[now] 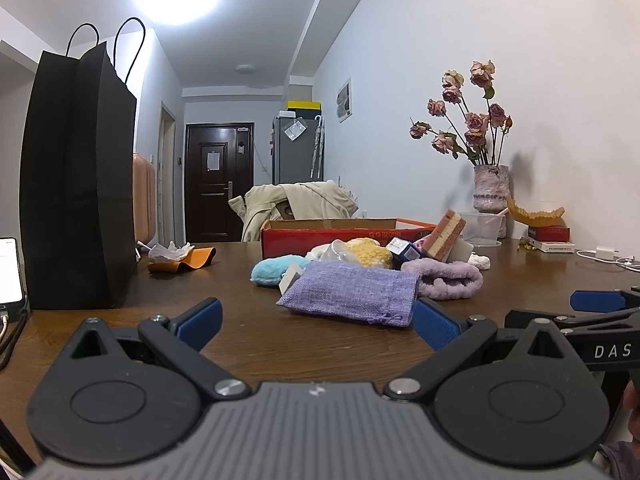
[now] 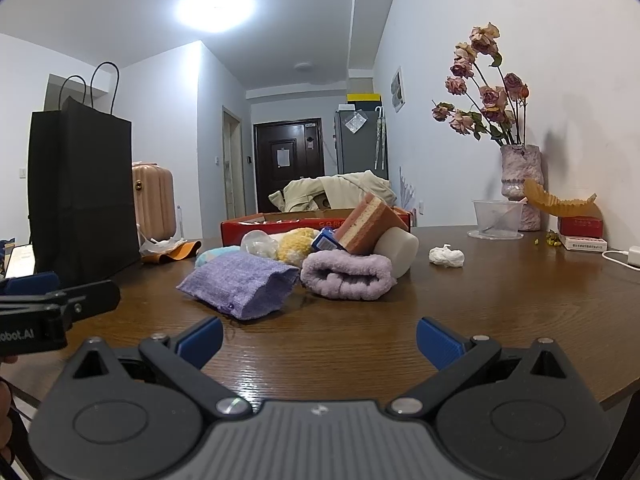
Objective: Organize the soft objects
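A pile of soft things lies on the brown table [image 1: 248, 332]: a purple woven pouch [image 1: 352, 290] [image 2: 244, 280] in front, a rolled lilac towel [image 1: 446, 280] [image 2: 346, 274], a light blue plush [image 1: 274, 270], a yellow fluffy ball [image 1: 370, 252] [image 2: 296, 244], a pink layered sponge [image 1: 450, 234] [image 2: 368, 224] and a white foam cylinder [image 2: 398, 250]. A red cardboard box [image 1: 332, 232] [image 2: 280, 224] stands open behind the pile. My left gripper [image 1: 318, 322] is open and empty just before the pouch. My right gripper [image 2: 320, 342] is open and empty, a short way back.
A tall black paper bag [image 1: 80, 184] [image 2: 80, 192] stands at the left, a phone [image 1: 10, 272] beside it. An orange leather piece [image 1: 184, 262], a crumpled white tissue [image 2: 446, 257], a vase of dried roses [image 1: 490, 192] [image 2: 520, 184], a plastic cup [image 2: 498, 216] and a charger [image 1: 606, 254] are also on the table.
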Available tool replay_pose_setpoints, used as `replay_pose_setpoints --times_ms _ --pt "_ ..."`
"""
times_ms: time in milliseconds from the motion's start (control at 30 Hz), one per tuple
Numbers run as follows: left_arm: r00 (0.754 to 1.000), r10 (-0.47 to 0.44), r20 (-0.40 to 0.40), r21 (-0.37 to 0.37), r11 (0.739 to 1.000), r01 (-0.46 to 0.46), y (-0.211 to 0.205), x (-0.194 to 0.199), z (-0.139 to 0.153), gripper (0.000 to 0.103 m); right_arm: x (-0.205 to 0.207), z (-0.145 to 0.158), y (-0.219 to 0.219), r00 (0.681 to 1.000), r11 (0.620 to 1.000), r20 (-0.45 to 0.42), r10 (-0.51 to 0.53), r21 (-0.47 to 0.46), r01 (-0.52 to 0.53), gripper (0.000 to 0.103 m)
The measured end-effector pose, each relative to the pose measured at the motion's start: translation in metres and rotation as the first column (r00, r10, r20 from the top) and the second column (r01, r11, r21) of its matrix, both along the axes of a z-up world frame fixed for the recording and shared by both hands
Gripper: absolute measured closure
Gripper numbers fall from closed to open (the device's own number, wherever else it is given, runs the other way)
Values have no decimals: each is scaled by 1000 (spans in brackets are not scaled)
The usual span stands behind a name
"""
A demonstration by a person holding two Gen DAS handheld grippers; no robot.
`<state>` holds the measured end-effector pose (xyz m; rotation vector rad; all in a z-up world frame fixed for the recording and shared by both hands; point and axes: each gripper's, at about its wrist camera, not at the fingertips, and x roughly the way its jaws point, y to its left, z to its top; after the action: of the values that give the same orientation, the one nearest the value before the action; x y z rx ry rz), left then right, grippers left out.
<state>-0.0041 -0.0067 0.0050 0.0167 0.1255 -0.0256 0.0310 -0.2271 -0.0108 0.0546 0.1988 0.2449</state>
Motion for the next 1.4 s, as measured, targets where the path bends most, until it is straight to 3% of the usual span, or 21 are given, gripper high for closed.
replay_pose_setpoints --times_ms 1400 --pt "1000 -9 4 11 1000 9 0 2 -1 0 3 -1 -4 1000 1000 -14 -8 8 8 0"
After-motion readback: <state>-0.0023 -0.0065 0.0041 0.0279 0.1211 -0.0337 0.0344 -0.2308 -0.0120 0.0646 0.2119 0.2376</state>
